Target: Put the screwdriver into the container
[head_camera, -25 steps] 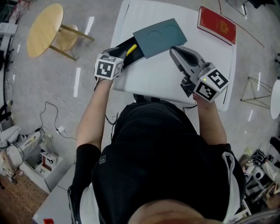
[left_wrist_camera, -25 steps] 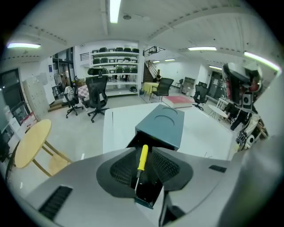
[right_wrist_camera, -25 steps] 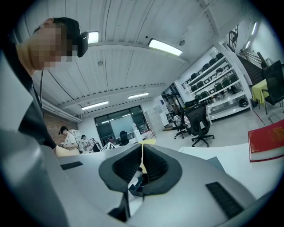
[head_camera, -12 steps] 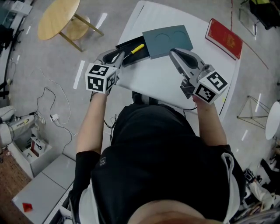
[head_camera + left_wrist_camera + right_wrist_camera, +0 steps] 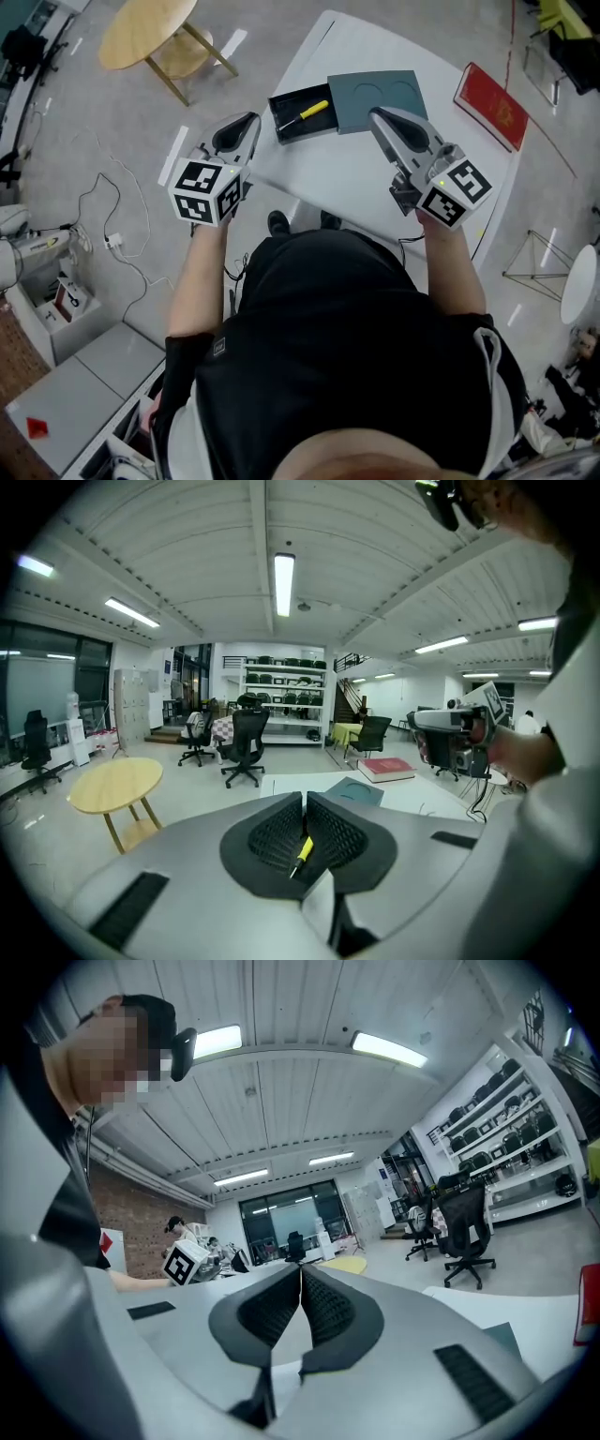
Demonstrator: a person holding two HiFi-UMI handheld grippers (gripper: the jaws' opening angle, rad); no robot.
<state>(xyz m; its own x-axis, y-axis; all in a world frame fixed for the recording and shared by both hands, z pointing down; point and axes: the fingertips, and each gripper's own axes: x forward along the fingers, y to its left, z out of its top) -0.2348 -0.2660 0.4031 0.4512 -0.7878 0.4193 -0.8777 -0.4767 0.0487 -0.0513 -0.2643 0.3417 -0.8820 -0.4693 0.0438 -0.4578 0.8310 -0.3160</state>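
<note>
Screwdriver (image 5: 312, 110) lies in the black container (image 5: 286, 127), just ahead of the left gripper (image 5: 248, 119), whose empty jaws are closing (tips almost touching). Right gripper (image 5: 375, 112) is clenched on nothing, with the container off to its left.

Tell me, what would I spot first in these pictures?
The yellow-handled screwdriver pops out, lying in the black container near the left edge of the white table. Next comes the red book on the table's right side.
</note>
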